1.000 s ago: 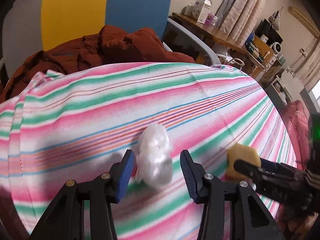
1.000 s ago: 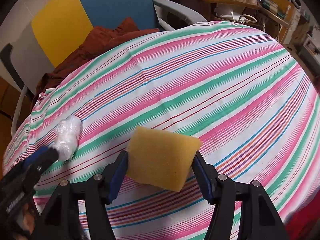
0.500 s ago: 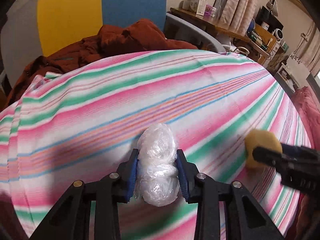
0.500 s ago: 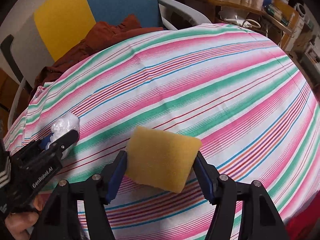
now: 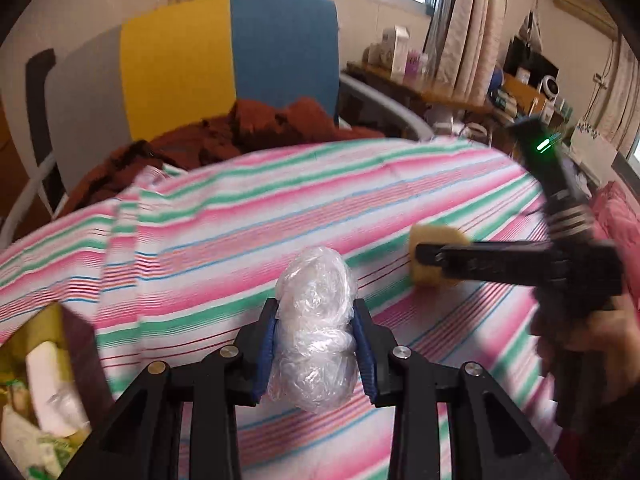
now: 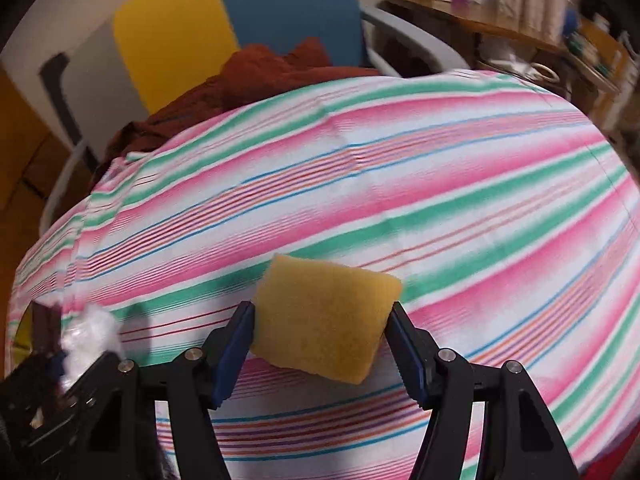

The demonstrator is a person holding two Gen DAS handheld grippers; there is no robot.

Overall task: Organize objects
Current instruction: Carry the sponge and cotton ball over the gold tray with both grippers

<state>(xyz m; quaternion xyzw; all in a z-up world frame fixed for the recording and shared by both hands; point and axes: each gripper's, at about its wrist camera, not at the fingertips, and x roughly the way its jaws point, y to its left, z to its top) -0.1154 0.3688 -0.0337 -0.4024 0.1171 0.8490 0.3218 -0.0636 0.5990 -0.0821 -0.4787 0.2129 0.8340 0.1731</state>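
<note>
Between the blue pads of the left gripper (image 5: pixel 316 354): a wad (image 5: pixel 316 320) of crumpled clear plastic, pinched at its waist, jaws nearly closed and pressing it in on both sides. Top half of the wad bulges free above the pads. Judged very light, soft, springy, slick film; a squeeze at the narrow middle looks the safest hold, since the bulges above and below would key it in place. Not fragile.

Right gripper (image 6: pixel 322 346): jaws about half open, clamped on the two side edges of a yellow sponge (image 6: pixel 326 320). Sponge sits tilted, far corner raised. Judged light, compliant, grippy; edge hold suffices, though it could pivot between the pads.

Pose: left gripper is level, pointing across the striped cloth (image 5: pixel 224 232), wad apparently clear of the cloth, though contact cannot be told for sure. Right gripper is angled down at the cloth, sponge seemingly raised; seen from the left, it crosses from the right side, well apart from the wad.

Outward: box (image 5: pixel 44 384) of packets at the cloth's near-left edge, a likely drop point. Beyond, a brown garment (image 5: pixel 240 132) heaped on a chair (image 5: pixel 224 56).
</note>
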